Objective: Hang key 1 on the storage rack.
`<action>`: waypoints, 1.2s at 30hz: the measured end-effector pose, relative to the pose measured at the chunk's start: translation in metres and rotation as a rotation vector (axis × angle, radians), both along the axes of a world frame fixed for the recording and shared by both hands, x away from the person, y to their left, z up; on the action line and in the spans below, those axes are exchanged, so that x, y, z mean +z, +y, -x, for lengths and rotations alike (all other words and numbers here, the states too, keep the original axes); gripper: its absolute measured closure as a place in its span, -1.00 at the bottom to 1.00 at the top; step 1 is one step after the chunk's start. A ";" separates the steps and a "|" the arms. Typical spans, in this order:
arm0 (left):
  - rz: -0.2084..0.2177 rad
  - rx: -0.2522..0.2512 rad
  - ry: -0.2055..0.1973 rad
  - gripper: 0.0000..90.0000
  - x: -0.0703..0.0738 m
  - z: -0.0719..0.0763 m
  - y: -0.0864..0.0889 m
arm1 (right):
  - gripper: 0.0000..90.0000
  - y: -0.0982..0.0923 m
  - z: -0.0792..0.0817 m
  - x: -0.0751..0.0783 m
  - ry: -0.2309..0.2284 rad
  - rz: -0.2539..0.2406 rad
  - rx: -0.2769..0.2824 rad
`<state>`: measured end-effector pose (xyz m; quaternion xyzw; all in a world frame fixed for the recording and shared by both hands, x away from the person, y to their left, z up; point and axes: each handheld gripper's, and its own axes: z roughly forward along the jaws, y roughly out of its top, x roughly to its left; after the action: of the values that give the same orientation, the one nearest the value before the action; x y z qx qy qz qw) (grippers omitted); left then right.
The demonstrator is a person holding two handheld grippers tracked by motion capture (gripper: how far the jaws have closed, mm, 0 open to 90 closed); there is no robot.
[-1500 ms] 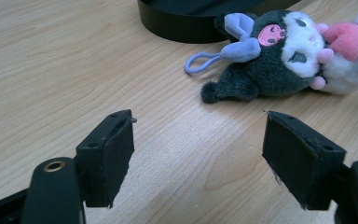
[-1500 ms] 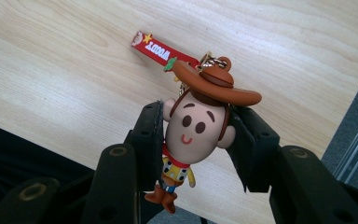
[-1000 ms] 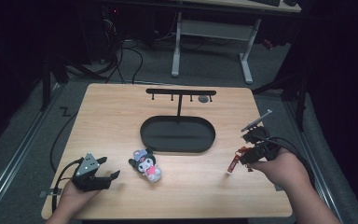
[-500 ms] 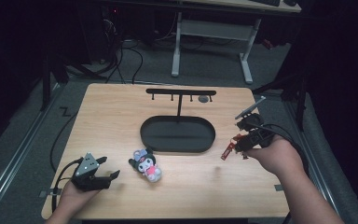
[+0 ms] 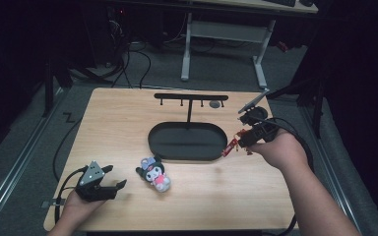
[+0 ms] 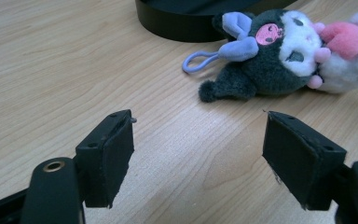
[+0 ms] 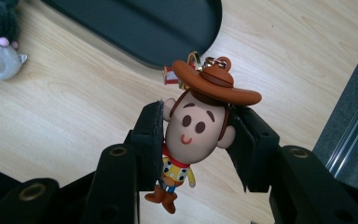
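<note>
Gripping a small cowboy figure keychain (image 7: 196, 122) by its head, the right hand-held gripper (image 5: 246, 140) hangs above the right part of the counter (image 5: 256, 196), just off the right end of the black oval tray (image 5: 187, 141). In the right gripper view the two black pads press on either side of the figure's round face, the brown hat sticks up above the jaws, and the little body with yellow shirt and brown boots dangles below them. A metal ring and a small red tag (image 7: 170, 76) sit by the hat; from the high view that red tag pokes out toward the tray's rim.

Over on the near left corner of the counter, the left hand-held gripper (image 5: 109, 183) rests low with its jaws spread wide and nothing between them. Its own view shows bare wood grain between the two pads, which stand well apart. A plush toy (image 6: 279, 51), dark grey with a white face, purple ears and a pink tuft, lies on its side just beyond those jaws, its purple loop (image 6: 200, 61) flat on the wood. It lies near the tray's front edge.

Behind the tray stands a black hanger rack (image 5: 191, 98) with short pegs along its bar.
</note>
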<state>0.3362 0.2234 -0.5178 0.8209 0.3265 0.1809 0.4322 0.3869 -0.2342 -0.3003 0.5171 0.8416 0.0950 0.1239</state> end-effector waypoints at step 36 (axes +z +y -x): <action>0.020 0.017 -0.011 -0.46 0.002 0.000 0.007 | 0.28 0.036 -0.062 -0.011 -0.005 -0.016 0.041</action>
<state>0.3361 0.2302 -0.5161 0.8127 0.3328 0.1857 0.4408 0.4485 -0.1978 -0.3112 0.5004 0.8509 0.1056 0.1202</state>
